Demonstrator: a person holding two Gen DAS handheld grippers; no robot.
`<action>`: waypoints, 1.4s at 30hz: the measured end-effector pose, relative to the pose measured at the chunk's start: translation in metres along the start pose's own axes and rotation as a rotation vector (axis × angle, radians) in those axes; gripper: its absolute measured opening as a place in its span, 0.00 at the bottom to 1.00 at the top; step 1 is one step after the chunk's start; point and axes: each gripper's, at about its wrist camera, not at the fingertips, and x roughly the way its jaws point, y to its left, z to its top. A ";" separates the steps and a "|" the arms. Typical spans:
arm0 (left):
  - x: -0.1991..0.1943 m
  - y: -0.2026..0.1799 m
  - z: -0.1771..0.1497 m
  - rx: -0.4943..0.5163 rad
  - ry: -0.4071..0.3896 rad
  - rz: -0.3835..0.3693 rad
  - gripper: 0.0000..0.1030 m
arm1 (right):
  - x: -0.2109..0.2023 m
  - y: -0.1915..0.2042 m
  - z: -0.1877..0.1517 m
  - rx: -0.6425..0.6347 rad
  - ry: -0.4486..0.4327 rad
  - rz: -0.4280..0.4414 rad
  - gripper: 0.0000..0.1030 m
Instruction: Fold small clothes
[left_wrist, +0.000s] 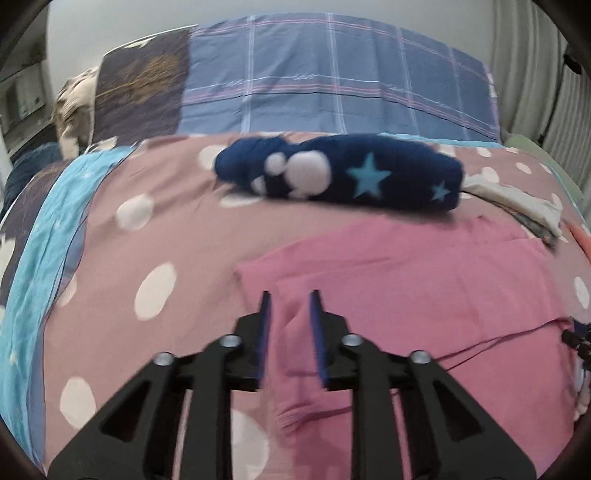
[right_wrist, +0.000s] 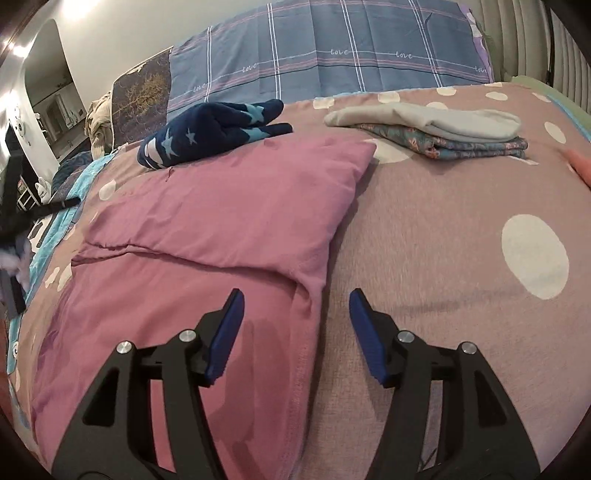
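Altogether I counted one pink garment (right_wrist: 221, 221) on the bed (right_wrist: 443, 258), one navy starred piece (right_wrist: 207, 133) at eleven o'clock, two folded at one. Left gripper (left_wrist: 290, 299) narrowly parted, right gripper (right_wrist: 295, 299) wider, both empty.

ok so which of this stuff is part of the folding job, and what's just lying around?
Job:
- pink garment, being folded
- navy star garment, unfolded
- folded stack
- left gripper, open over the pink
- right gripper, open at its edge

Lying about:
- polka-dot bedspread
- plaid pillow
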 end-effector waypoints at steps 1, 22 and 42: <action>-0.001 0.002 -0.004 -0.004 -0.001 -0.019 0.26 | -0.001 0.000 0.001 -0.003 -0.003 -0.006 0.59; 0.006 0.000 -0.049 -0.008 0.018 -0.151 0.63 | -0.027 -0.026 0.019 0.028 0.029 0.065 0.63; 0.066 0.047 0.027 -0.158 -0.143 -0.331 0.07 | 0.061 -0.070 0.131 0.234 -0.044 0.214 0.06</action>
